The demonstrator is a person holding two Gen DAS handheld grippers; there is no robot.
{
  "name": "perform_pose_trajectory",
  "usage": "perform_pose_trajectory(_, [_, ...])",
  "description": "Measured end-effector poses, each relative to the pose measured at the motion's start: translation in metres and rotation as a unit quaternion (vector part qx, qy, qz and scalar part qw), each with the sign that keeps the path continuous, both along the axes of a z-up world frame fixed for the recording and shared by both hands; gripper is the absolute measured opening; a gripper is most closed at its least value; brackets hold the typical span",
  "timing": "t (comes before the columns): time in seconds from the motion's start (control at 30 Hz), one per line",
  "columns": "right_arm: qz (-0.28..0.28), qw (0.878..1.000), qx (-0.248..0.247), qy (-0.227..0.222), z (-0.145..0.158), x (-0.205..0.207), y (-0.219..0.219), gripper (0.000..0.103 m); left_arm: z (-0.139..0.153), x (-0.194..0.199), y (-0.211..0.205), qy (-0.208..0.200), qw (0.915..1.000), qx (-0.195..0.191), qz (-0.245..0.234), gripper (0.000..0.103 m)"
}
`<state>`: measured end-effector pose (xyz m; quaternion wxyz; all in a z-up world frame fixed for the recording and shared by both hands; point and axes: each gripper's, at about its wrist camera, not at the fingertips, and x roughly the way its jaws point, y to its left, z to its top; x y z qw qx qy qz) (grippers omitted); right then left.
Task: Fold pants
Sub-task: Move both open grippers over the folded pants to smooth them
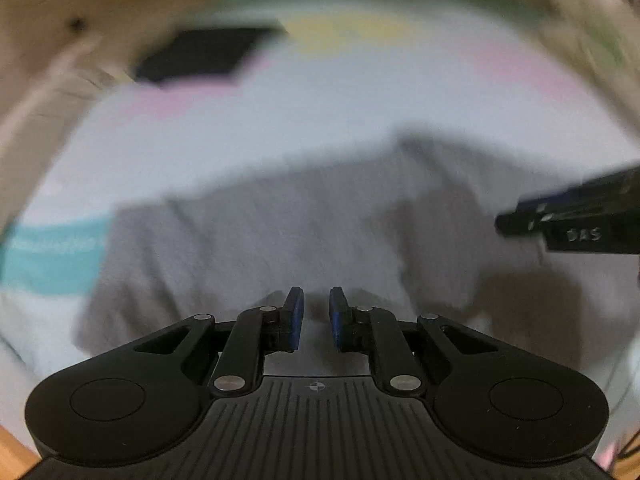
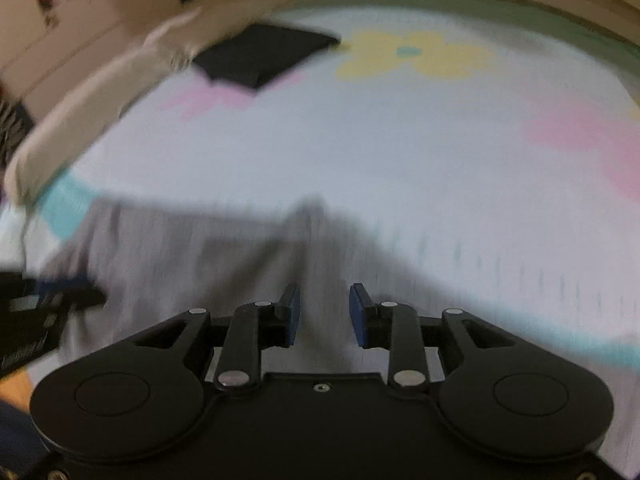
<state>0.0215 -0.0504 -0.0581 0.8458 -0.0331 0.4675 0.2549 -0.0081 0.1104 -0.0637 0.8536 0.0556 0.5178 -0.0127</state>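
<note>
The pants (image 1: pixel 280 232) are grey and soft-looking, lying flat on the pale sheet (image 1: pixel 280 120) as a broad, roughly rectangular shape with faint creases; both views are blurred, so I cannot make out seams or a waistband. My left gripper (image 1: pixel 317 316) sits over the near edge of the pants with its blue pads a small gap apart, nothing between them; my right gripper (image 2: pixel 324 312) sits over the pants' right part, its pads spread wider, also holding nothing. In the left view the right gripper (image 1: pixel 568 220) shows at the pants' right edge. From the right view, the pants (image 2: pixel 200 260) reach a raised peak just ahead of my fingers; beyond the pants, on the sheet (image 2: pixel 400 140), lie a yellow flower print (image 2: pixel 412 54) and a folded black cloth (image 2: pixel 264 54).
</note>
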Motion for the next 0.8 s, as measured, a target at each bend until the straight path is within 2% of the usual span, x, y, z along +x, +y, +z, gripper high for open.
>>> perform_pose_trajectory(0.03, [0.006, 1.0, -0.011, 0.006, -0.006, -0.01, -0.003, 0.04, -0.012, -0.002, -0.001, 0.043, 0.999, -0.003, -0.005, 0.014])
perform_pose_trajectory(0.13, [0.03, 0.998, -0.048, 0.027, -0.027, -0.043, -0.009, 0.04, -0.01, -0.013, -0.008, 0.039, 0.9986, 0.018, -0.032, 0.014])
perform_pose_trajectory(0.2, [0.058, 0.996, -0.069, -0.004, -0.026, -0.066, -0.011, 0.04, -0.007, -0.009, -0.003, 0.05, 0.9985, -0.001, -0.02, 0.014])
perform_pose_trajectory(0.27, [0.093, 0.992, -0.087, 0.0, -0.02, -0.07, -0.007, 0.039, -0.006, -0.001, 0.008, 0.064, 0.9975, -0.031, -0.001, 0.013])
perform_pose_trajectory(0.3, [0.097, 0.992, -0.081, 0.007, -0.014, -0.067, -0.008, 0.036, -0.005, 0.003, 0.013, 0.068, 0.9967, -0.045, 0.009, 0.013])
perform_pose_trajectory(0.4, [0.051, 0.998, -0.043, -0.022, 0.002, -0.048, -0.015, 0.036, -0.006, 0.007, 0.019, 0.073, 0.9953, -0.06, 0.022, 0.014])
perform_pose_trajectory(0.53, [0.018, 0.999, -0.006, -0.028, 0.007, -0.01, -0.006, 0.036, -0.009, 0.002, 0.012, 0.065, 0.9976, -0.024, -0.005, 0.014])
perform_pose_trajectory(0.63, [-0.008, 0.999, -0.019, -0.032, -0.004, 0.017, 0.005, 0.035, -0.012, -0.001, 0.002, 0.059, 0.9979, -0.004, -0.026, 0.014])
perform_pose_trajectory(0.77, [-0.078, 0.993, -0.086, -0.02, -0.032, 0.055, 0.007, 0.033, -0.011, -0.005, -0.004, 0.055, 0.9972, 0.008, -0.051, 0.014])
perform_pose_trajectory(0.8, [-0.089, 0.992, -0.083, -0.022, -0.033, 0.06, 0.002, 0.03, -0.01, -0.005, -0.003, 0.054, 0.9971, 0.005, -0.053, 0.013])
